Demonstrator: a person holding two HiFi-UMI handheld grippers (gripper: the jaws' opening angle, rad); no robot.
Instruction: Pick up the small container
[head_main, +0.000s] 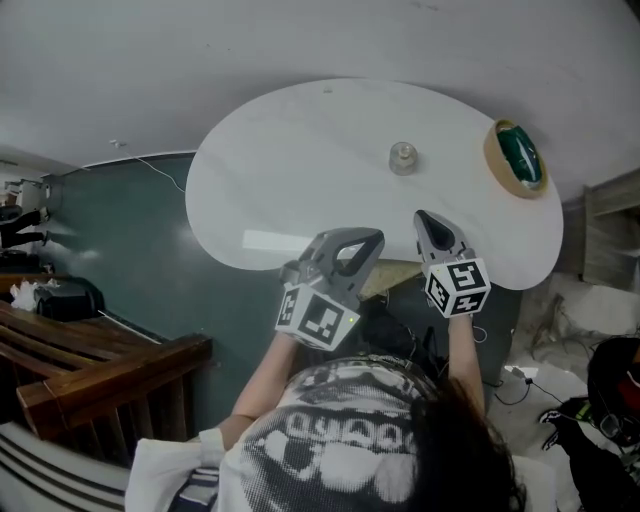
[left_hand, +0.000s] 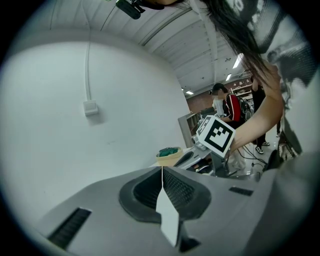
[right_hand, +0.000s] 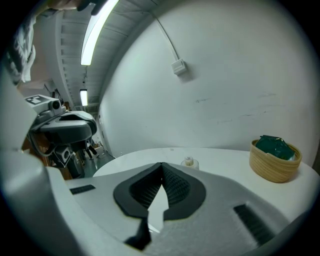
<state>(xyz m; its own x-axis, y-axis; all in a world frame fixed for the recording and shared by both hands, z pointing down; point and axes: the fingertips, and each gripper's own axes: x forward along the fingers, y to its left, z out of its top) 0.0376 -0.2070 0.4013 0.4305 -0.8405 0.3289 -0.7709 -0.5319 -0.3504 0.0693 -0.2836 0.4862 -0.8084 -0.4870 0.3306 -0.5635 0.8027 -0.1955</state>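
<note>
Jaws of your right gripper (right_hand: 161, 166) are pressed together, and nothing sits between them. You hold it over the near edge of the white table (head_main: 290, 160), with its tips aimed across the top. The small container (head_main: 403, 157) stands upright on the table straight beyond those tips, clearly apart from them and touching neither gripper.

Your left gripper (left_hand: 161, 170) is likewise clenched and empty. You hold it just beside the right one, at the same near edge, and it is angled toward the right one. Each gripper's marker cube (head_main: 457, 287) sits nearest your body.

Farther out, a woven basket (right_hand: 275, 169) rests at the table's right end, well apart from the small container, with a green object (right_hand: 274, 145) lying in it. A pale wall rises behind the table.
</note>
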